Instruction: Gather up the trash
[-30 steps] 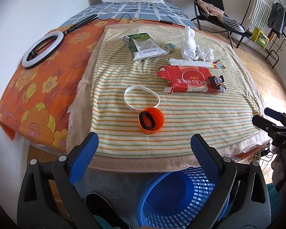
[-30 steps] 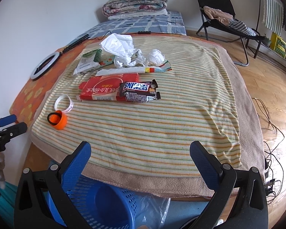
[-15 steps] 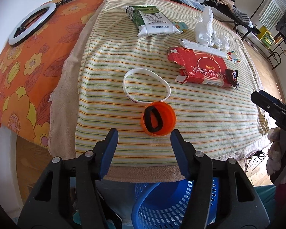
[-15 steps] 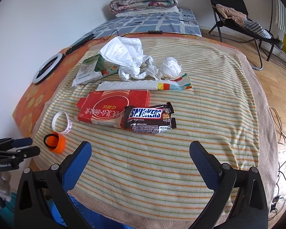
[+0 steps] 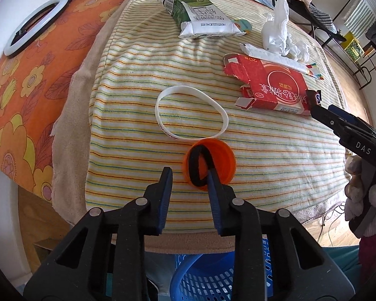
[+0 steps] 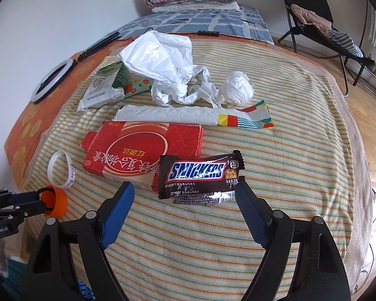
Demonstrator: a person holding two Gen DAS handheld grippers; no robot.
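Observation:
An orange bottle cap (image 5: 220, 158) with a black band in it lies near the front edge of the striped towel (image 5: 137, 75). My left gripper (image 5: 189, 175) points down at it, jaws closing. One finger is inside the cap and the other stands just outside its near rim, a small gap showing. A Snickers wrapper (image 6: 200, 175) leans on a red carton (image 6: 143, 150). My right gripper (image 6: 184, 190) straddles the wrapper, jaws wide and closing, pads not pressing on it. The right gripper (image 5: 323, 113) also shows beside the carton (image 5: 270, 92) in the left wrist view.
A white wristband (image 5: 191, 113), a milk carton (image 5: 200, 17), a white plastic bag (image 6: 160, 60), a crumpled tissue (image 6: 238, 87) and a long white wrapper (image 6: 188, 118) lie on the towel. A blue basket (image 5: 213, 276) stands below the front edge. A ring light (image 5: 35, 30) rests at left.
My left gripper came down and forward onto the orange cap and its jaws narrowed a lot. My right gripper moved forward over the towel to the Snickers wrapper, jaws narrowing slightly.

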